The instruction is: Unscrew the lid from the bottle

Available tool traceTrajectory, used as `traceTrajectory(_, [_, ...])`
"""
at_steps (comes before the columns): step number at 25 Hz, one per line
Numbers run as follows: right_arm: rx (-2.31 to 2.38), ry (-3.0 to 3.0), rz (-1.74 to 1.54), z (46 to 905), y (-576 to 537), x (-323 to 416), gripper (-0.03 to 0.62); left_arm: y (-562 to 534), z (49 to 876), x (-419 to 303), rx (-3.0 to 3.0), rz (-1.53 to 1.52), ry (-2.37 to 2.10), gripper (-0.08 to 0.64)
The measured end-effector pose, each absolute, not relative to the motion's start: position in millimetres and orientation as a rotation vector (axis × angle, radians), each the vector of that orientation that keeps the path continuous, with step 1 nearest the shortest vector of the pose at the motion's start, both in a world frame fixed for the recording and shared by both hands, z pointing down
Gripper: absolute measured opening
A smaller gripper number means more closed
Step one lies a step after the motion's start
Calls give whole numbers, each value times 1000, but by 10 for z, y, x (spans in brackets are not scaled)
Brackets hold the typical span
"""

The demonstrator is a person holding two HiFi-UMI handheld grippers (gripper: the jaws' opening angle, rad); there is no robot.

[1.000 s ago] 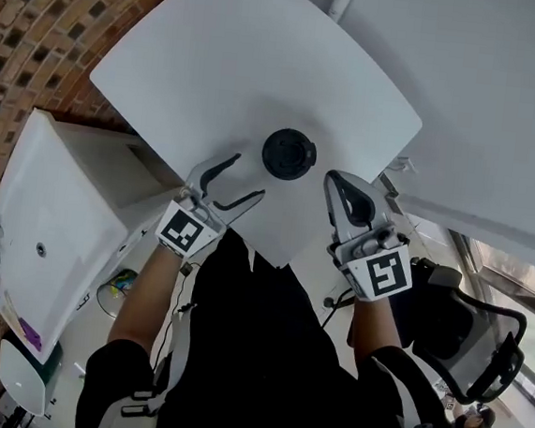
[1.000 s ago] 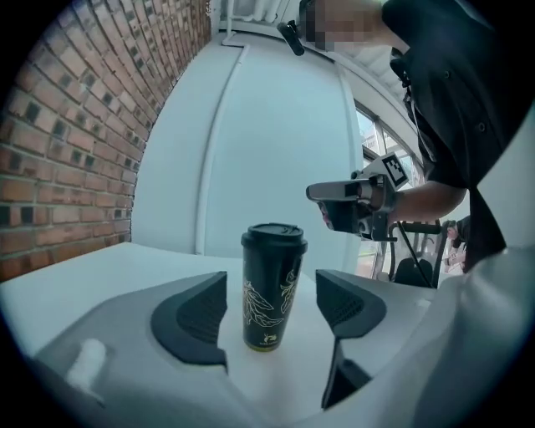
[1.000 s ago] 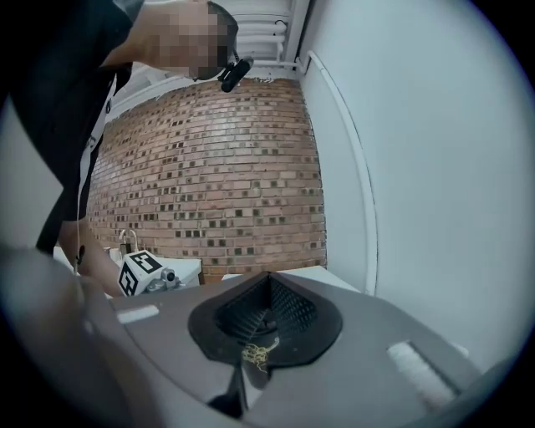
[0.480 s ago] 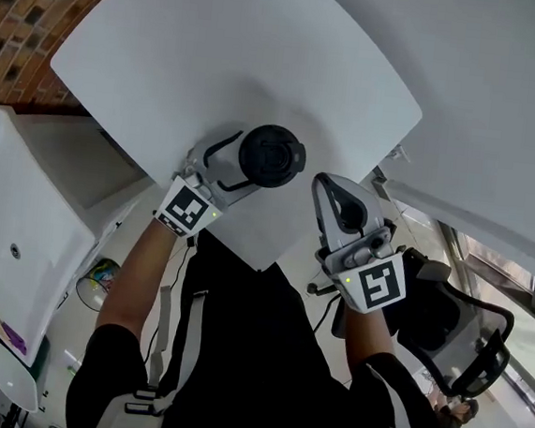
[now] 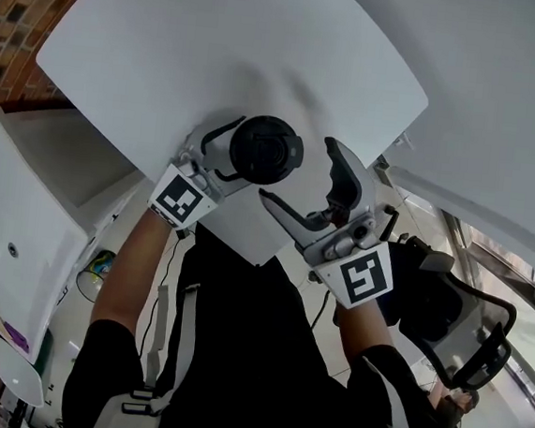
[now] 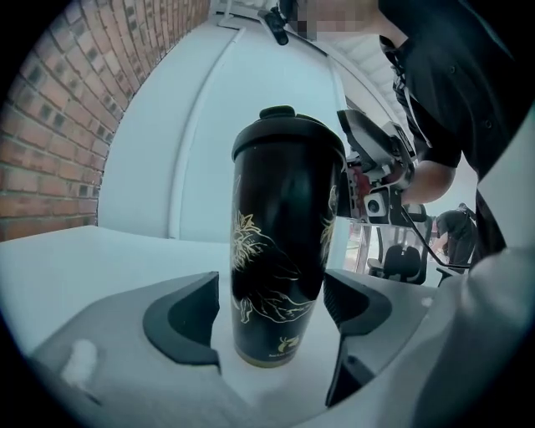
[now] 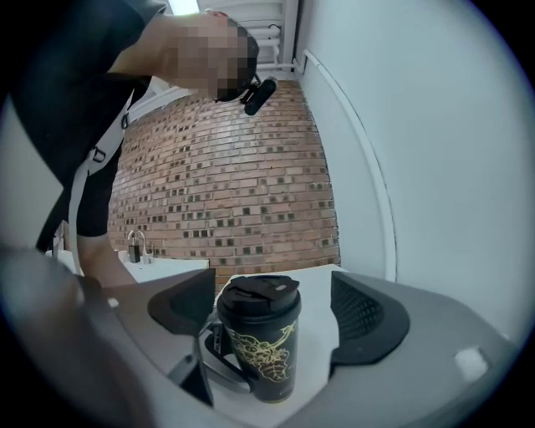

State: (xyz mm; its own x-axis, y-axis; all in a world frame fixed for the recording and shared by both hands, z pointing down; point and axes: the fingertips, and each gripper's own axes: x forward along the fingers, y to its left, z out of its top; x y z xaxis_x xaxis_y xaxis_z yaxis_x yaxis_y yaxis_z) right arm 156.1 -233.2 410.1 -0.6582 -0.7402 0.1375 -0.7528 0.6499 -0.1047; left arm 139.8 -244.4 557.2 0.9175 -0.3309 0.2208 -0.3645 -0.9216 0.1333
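A black bottle (image 5: 266,149) with gold line art and a black lid (image 6: 288,134) stands upright on the white table (image 5: 265,48), near its front edge. My left gripper (image 5: 240,156) is open, its jaws on either side of the bottle's lower body (image 6: 280,276). A narrow gap shows at the left pad (image 6: 188,322). My right gripper (image 5: 301,181) is just right of the bottle and its jaws are opening. In the right gripper view the bottle (image 7: 261,351) stands ahead between the pads (image 7: 368,322), untouched. The lid (image 7: 259,301) sits on the bottle.
The table's curved front edge (image 5: 263,255) runs just below both grippers. A white cabinet (image 5: 33,205) stands at the left, below a brick wall (image 5: 14,15). A black office chair (image 5: 468,331) is at the right. A faucet (image 7: 134,247) shows far off.
The left gripper has moved in around the bottle. The right gripper, shut in both earlier frames, has opened its jaws and turned towards the bottle.
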Motion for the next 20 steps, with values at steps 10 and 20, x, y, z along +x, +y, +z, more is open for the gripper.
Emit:
traceTrajectory(10, [1218, -2763, 178, 4372, -2453, 1211, 466, -2416, 5596, 1462, 2922, 289, -482, 356])
traceTrajectory(20, [1225, -2752, 134, 4442, -2497, 1156, 443, -2405, 5580, 1481, 2928, 294, -466, 351])
